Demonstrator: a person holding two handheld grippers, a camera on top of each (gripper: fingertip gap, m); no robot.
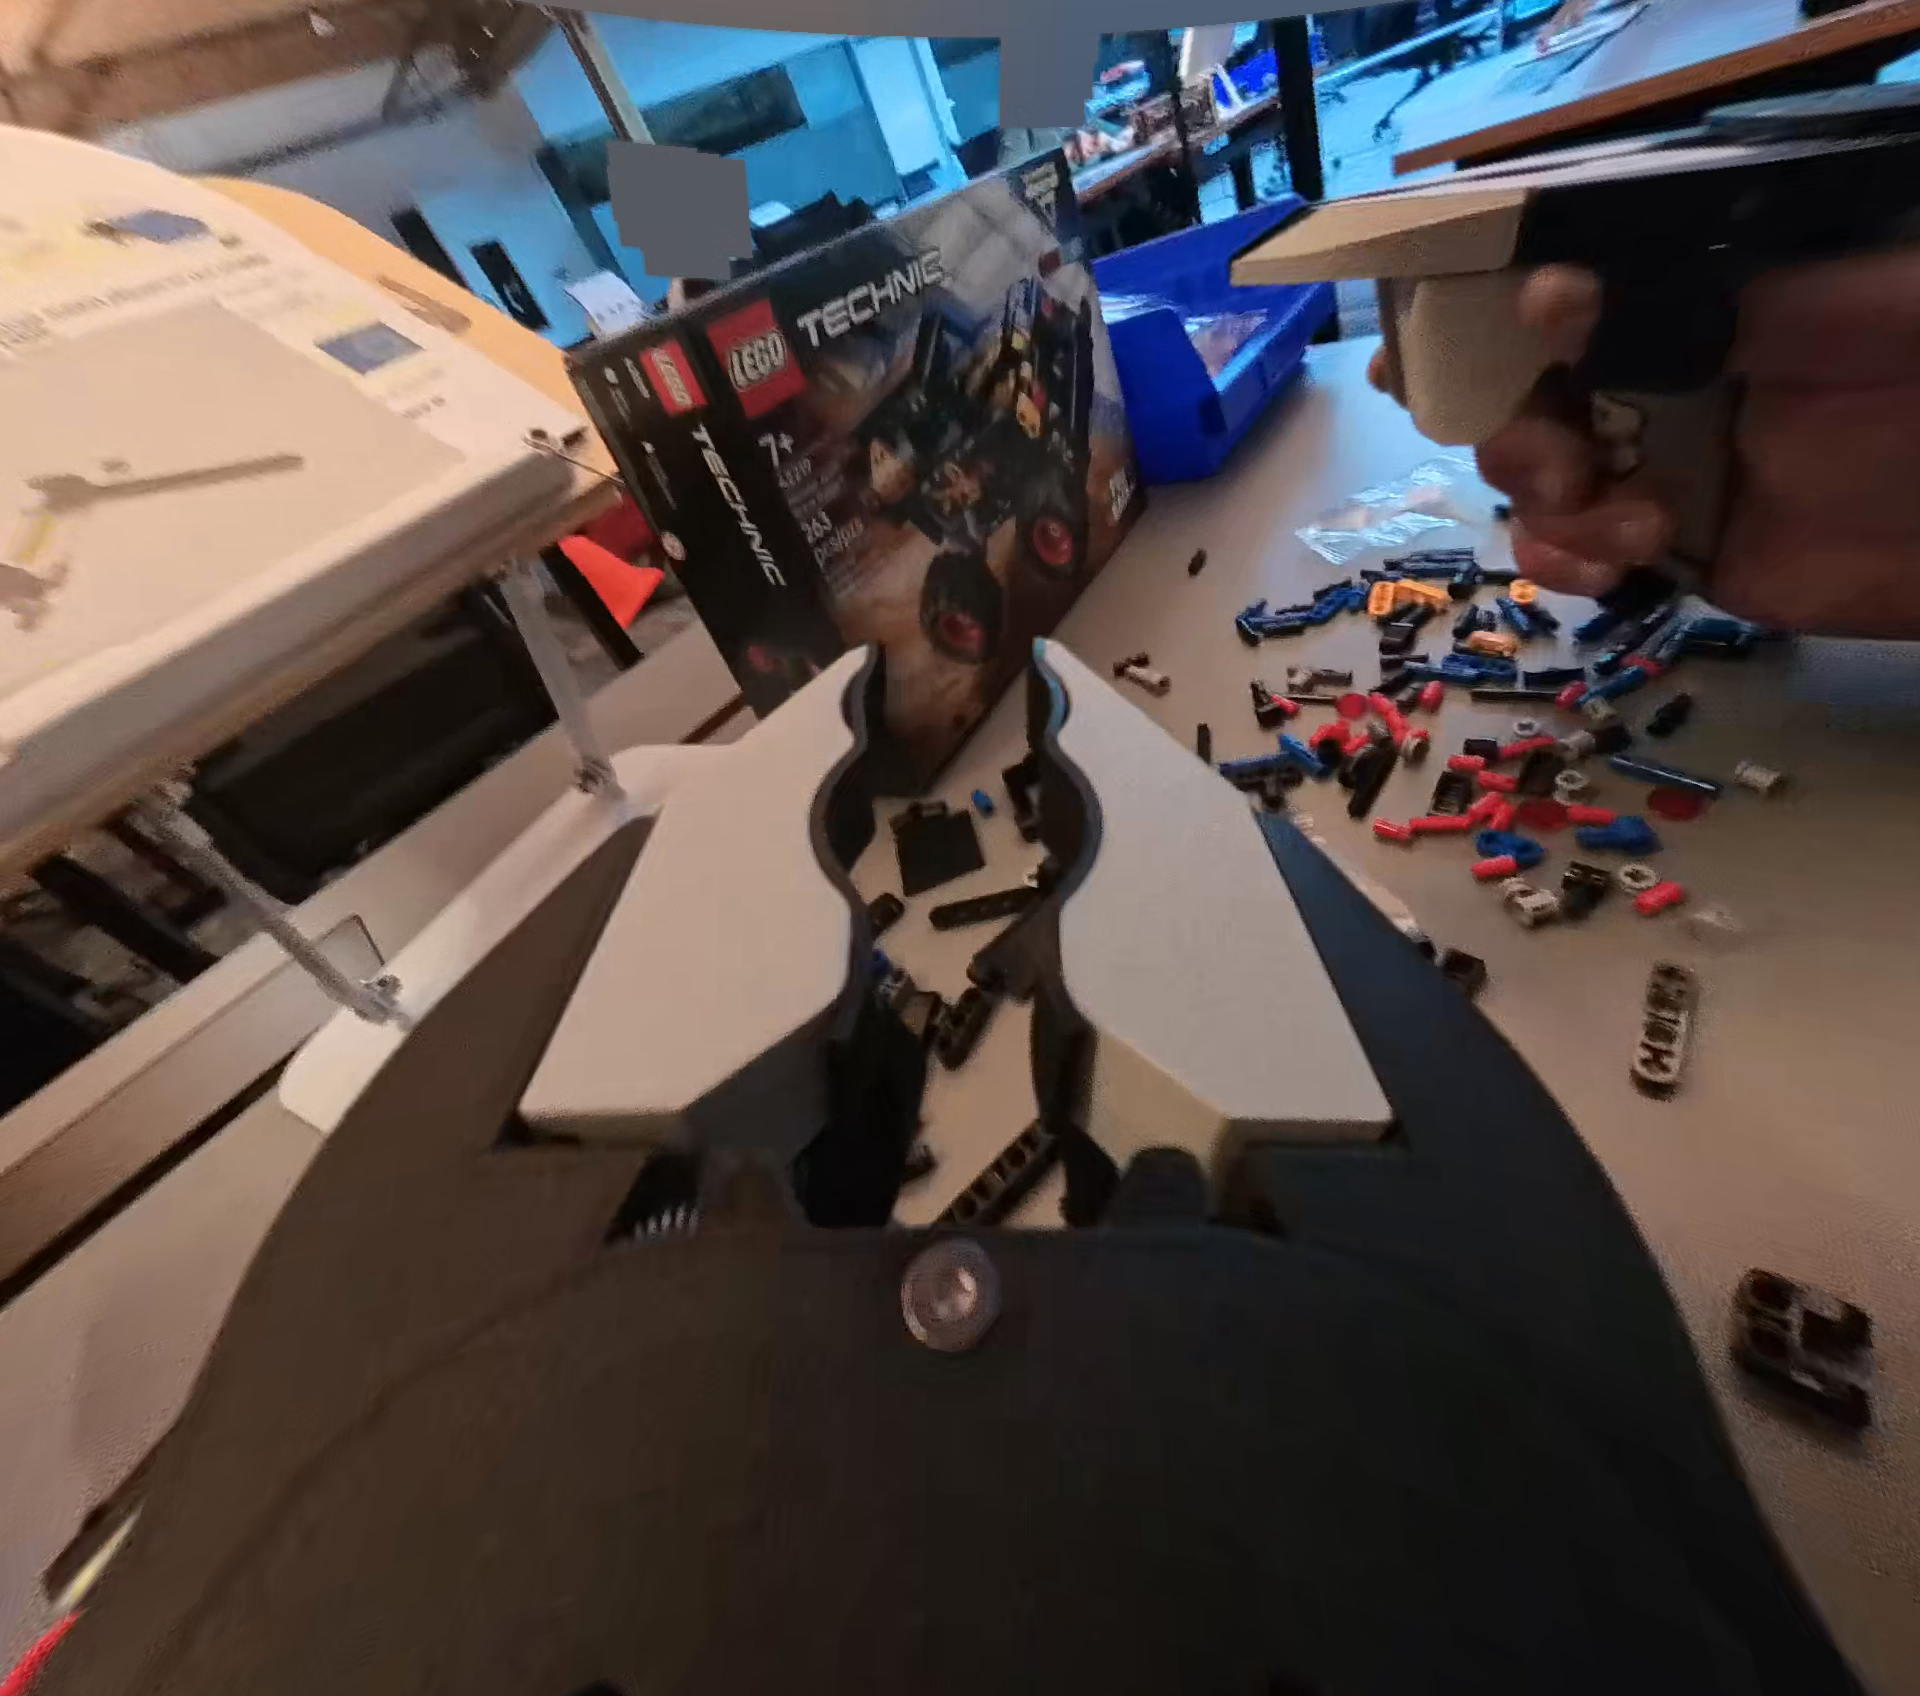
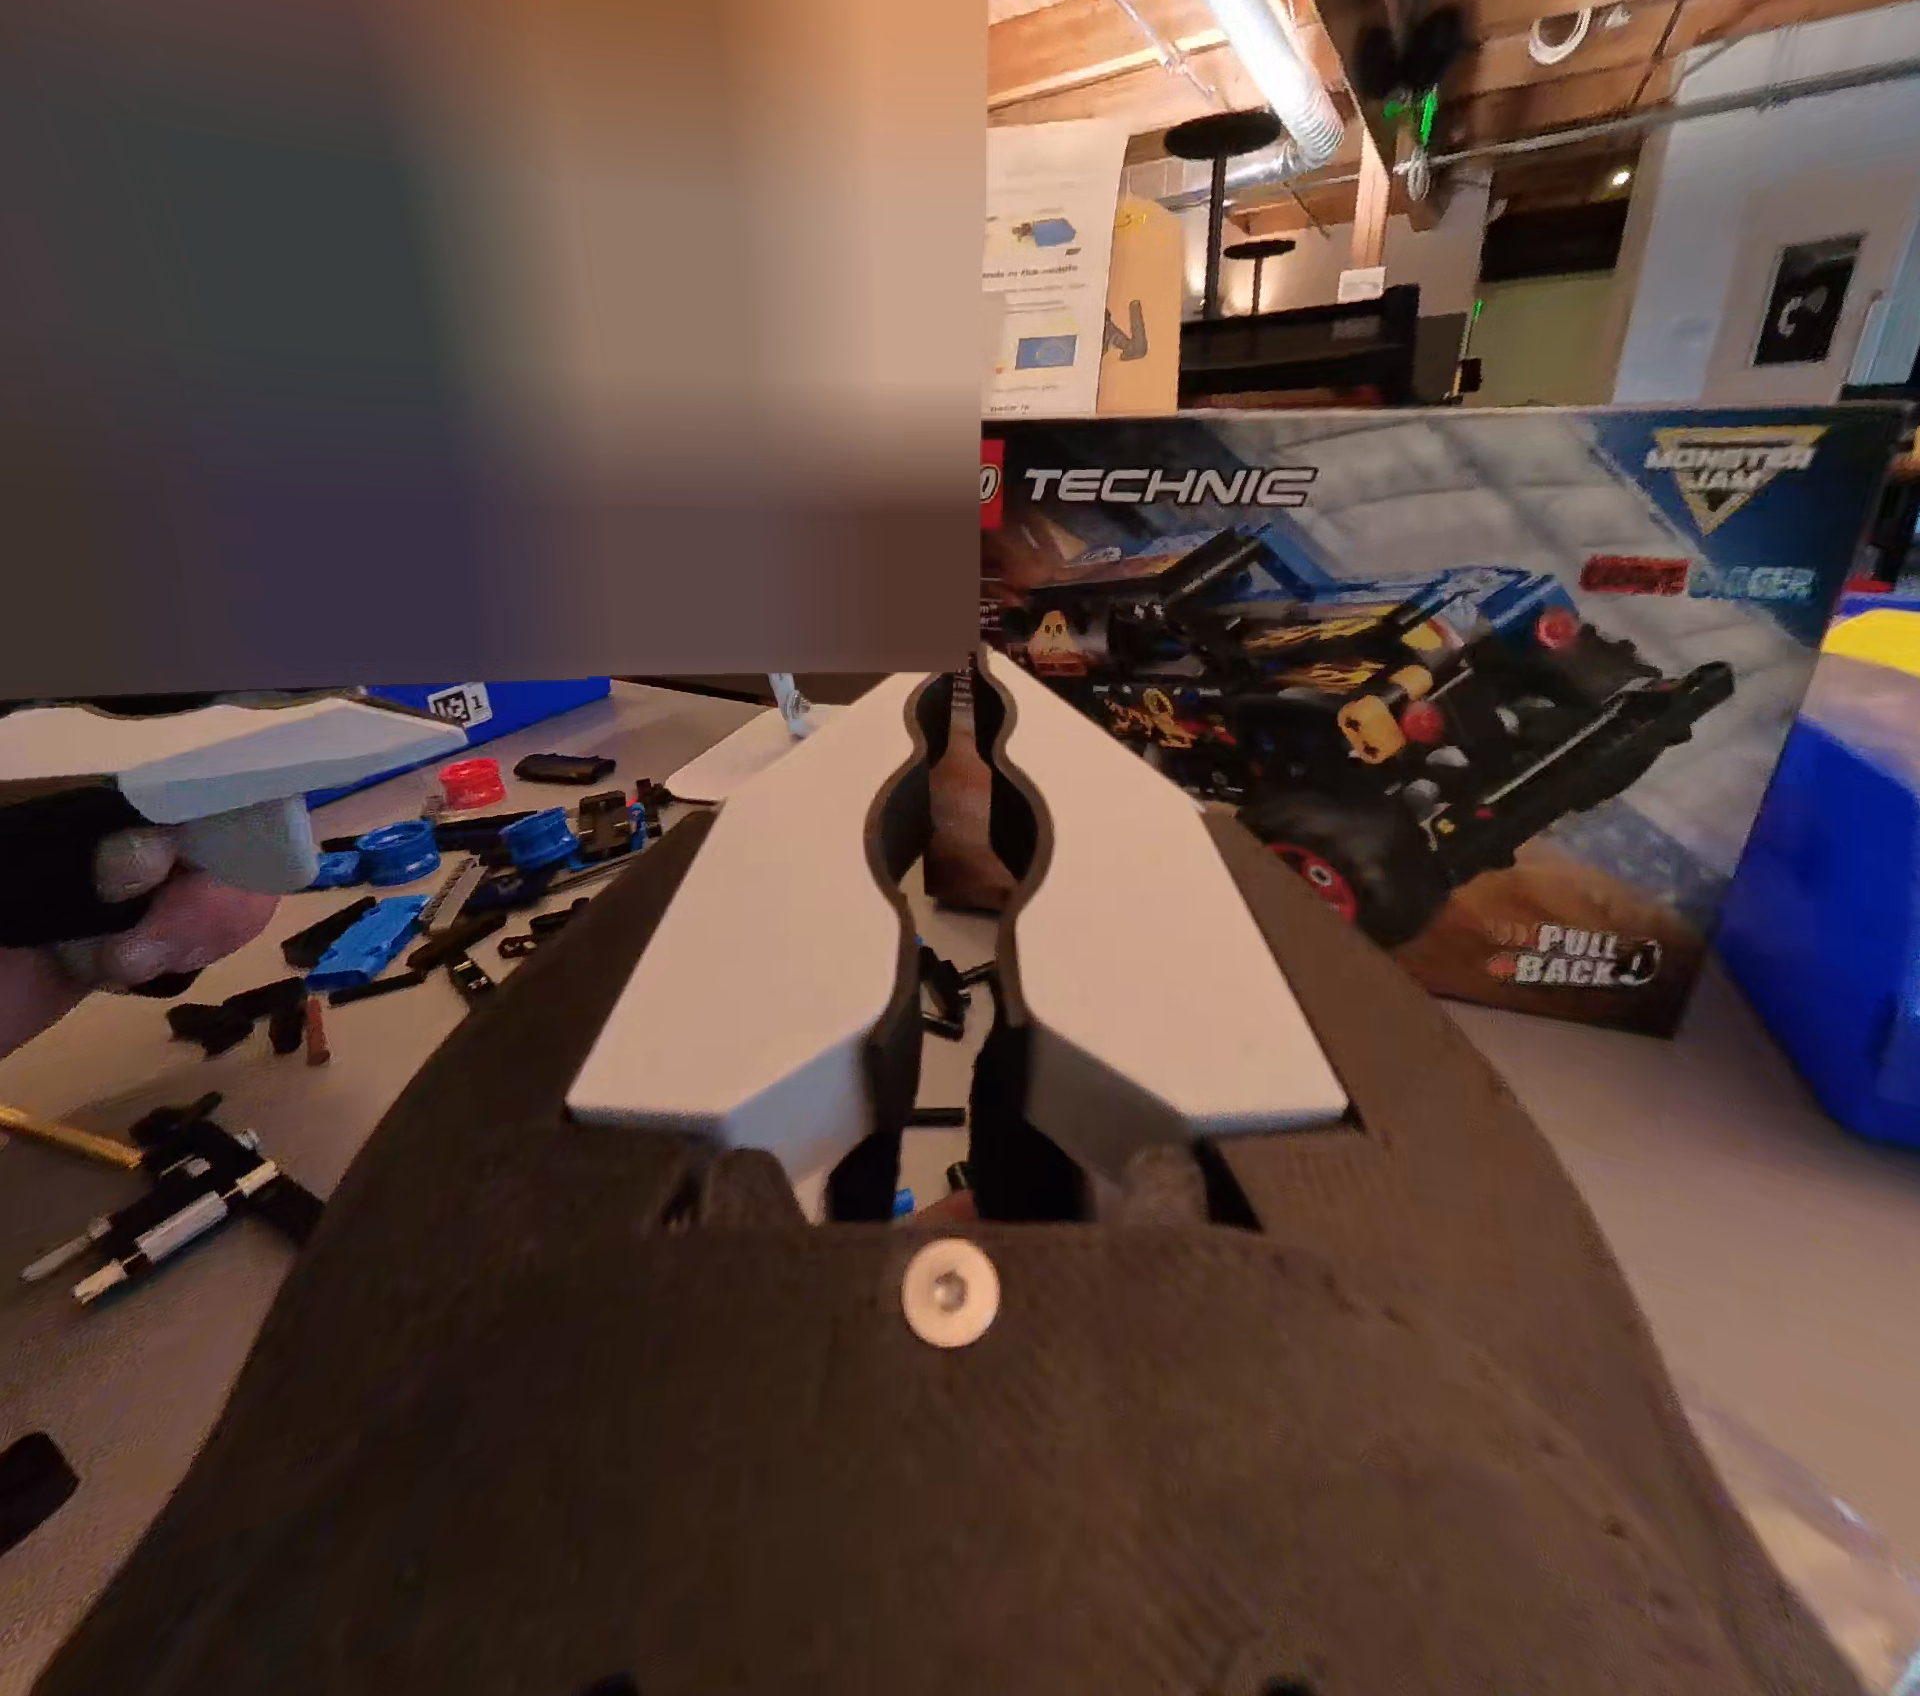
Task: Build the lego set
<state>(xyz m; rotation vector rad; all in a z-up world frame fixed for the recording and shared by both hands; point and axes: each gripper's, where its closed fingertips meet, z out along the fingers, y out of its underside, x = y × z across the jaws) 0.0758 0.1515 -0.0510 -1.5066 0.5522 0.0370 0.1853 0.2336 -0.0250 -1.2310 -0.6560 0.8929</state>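
Nothing assembled is seen: loose pieces (image 1: 1475, 753) are scattered over the bench (image 1: 1351, 1231) by the box (image 2: 1455, 690), both tongs (image 1: 954, 659) (image 2: 982, 667) empty — left spread, right nearly pressed together.

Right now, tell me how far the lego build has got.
Barely started. Done: the parts are out, loose pieces strewn over the table beside the standing set box. In hand: nothing; the left tool is open and empty, the right tool nearly closed on nothing. Left: nearly all the assembly; only one small black-and-silver cluster might be joined.
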